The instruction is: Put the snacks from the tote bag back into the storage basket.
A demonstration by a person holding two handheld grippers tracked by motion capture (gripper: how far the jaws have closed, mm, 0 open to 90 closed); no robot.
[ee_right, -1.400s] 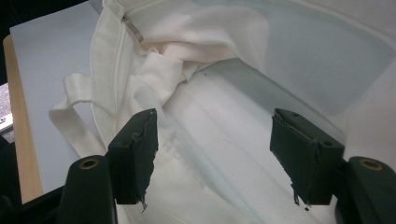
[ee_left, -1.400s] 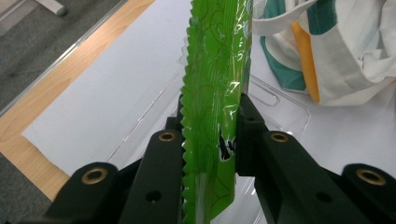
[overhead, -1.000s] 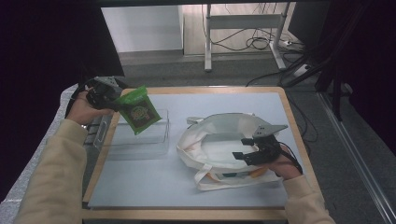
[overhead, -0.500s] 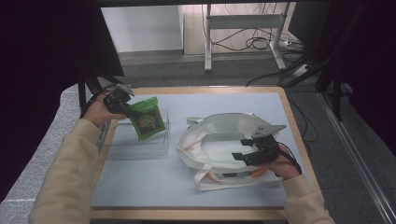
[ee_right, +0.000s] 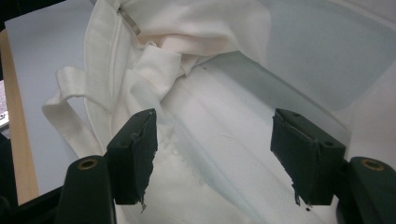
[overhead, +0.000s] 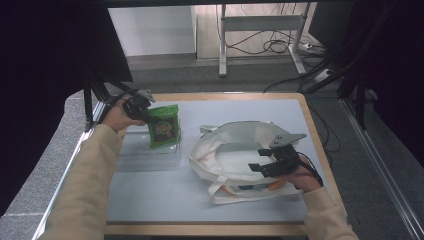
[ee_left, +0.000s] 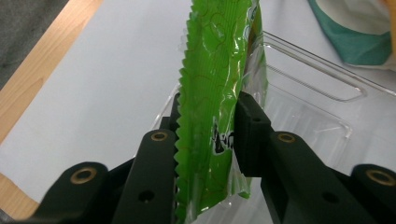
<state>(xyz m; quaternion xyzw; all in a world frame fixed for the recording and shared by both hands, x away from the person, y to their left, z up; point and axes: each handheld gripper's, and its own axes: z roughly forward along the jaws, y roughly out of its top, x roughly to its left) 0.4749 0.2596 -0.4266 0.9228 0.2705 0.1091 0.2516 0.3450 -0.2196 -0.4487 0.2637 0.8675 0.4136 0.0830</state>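
At the upper left of the high view, my left hand-held gripper (overhead: pixel 141 107) pinches the green snack packet (overhead: pixel 163 126), jaws just easing, over the clear tray (overhead: pixel 150 159). I'd release gently, upright; the right hand-held gripper (overhead: pixel 270 165), spread, props the tote bag (overhead: pixel 220 150).

The high view is dim and a bit soft, with very dark patches at the upper left and the right edge, while the pale surface (overhead: pixel 150 200) in the middle looks evenly lit. In the left gripper view the green packet (ee_left: pixel 215 93) shines with small white glare spots. In the right gripper view the white bag (ee_right: pixel 196 140) is bright and its far part, at the top, is fuzzy.
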